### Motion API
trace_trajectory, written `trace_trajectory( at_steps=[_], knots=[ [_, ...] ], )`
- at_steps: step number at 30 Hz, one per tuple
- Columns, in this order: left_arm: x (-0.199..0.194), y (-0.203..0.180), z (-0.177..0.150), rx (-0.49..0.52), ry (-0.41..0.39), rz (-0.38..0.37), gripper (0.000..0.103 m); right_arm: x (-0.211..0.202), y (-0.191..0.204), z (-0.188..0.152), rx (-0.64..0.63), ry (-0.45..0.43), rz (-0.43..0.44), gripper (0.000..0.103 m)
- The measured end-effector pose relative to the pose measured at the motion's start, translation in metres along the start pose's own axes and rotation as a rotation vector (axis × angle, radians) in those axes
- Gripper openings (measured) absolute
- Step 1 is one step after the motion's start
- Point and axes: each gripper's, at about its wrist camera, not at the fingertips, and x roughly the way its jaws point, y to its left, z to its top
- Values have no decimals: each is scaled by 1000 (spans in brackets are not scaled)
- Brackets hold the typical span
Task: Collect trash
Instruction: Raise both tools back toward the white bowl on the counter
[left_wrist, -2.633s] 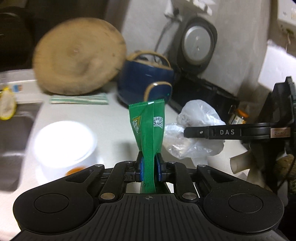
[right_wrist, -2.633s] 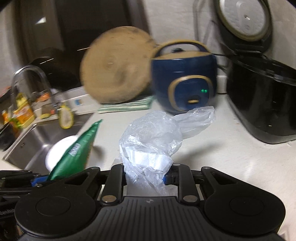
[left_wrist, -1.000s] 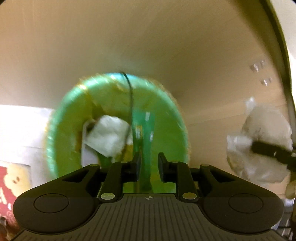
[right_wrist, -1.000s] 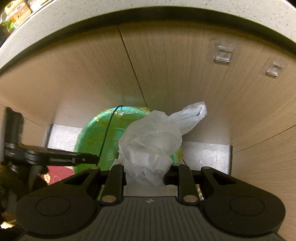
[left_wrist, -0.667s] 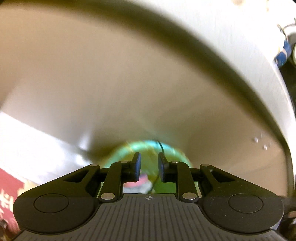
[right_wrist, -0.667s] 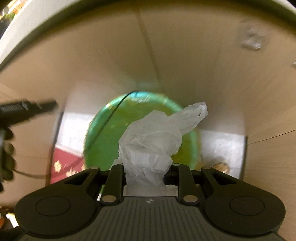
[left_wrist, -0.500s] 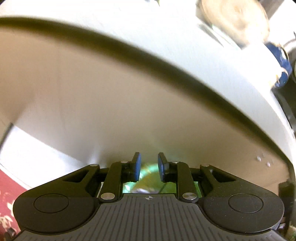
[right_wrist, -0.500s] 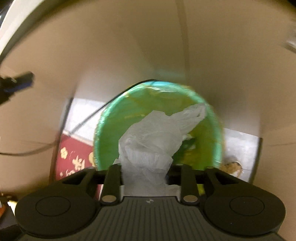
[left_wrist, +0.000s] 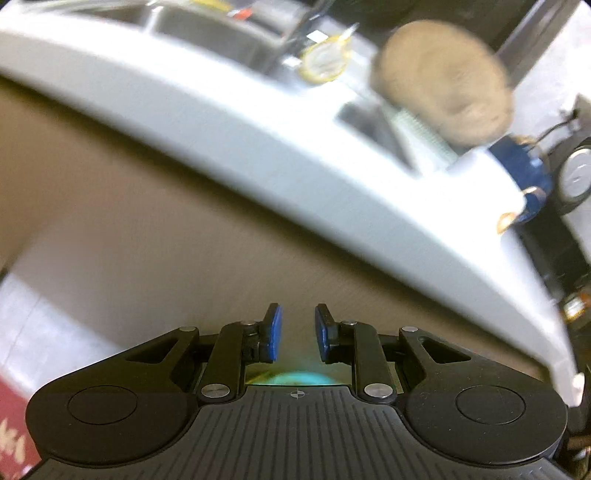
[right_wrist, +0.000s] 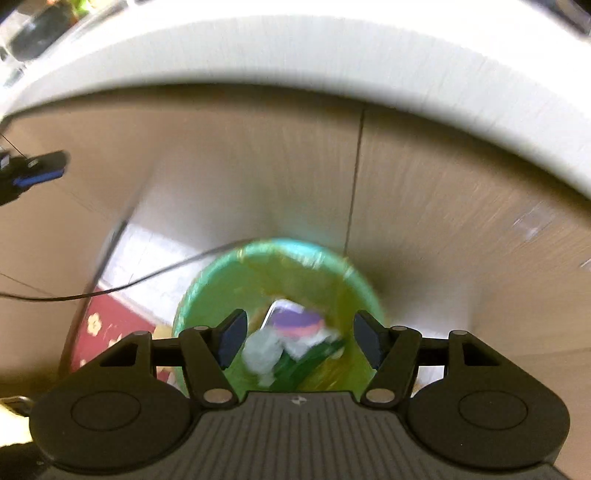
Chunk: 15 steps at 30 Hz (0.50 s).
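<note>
A green trash bin (right_wrist: 229, 295) stands on the floor against the wooden cabinet. Inside it lie the crumpled clear plastic bag (right_wrist: 262, 350), the green packet (right_wrist: 306, 360) and a white and purple wrapper (right_wrist: 295, 317). My right gripper (right_wrist: 299, 341) is wide open and empty right above the bin. My left gripper (left_wrist: 295, 332) is open and empty, tilted up toward the counter edge; only a sliver of the bin (left_wrist: 295, 378) shows under it. Its tip shows at the left in the right wrist view (right_wrist: 40, 168).
The white countertop (left_wrist: 258, 147) runs above wooden cabinet doors (right_wrist: 443, 221). On it are a sink (left_wrist: 221, 40), a round wooden board (left_wrist: 443, 81) and a blue rice cooker (left_wrist: 524, 177). A black cable (right_wrist: 129, 284) and a red mat (right_wrist: 107, 325) lie by the bin.
My left gripper let the green packet fall into the bin, then rose and tilted up. My right gripper has opened and dropped the plastic bag into the bin.
</note>
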Motion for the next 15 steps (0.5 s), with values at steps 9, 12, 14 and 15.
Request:
trace_trajectory(
  at_steps=[9,12,14,15],
  knots=[
    [42,-104,90,96,-62,-165,23,-124,-20,53,-10,-416,-158,78],
    [70,-126,114,87,-68,-150,23,-132,-41,83,43,-496,-272,79],
    [87,-137,128,65,-57,-132,23,-129,-62,104,104,-513,-311,79],
    [101,-145,135,51,-44,-135,23,-129,-74,112,133,-513,-312,79]
  ],
)
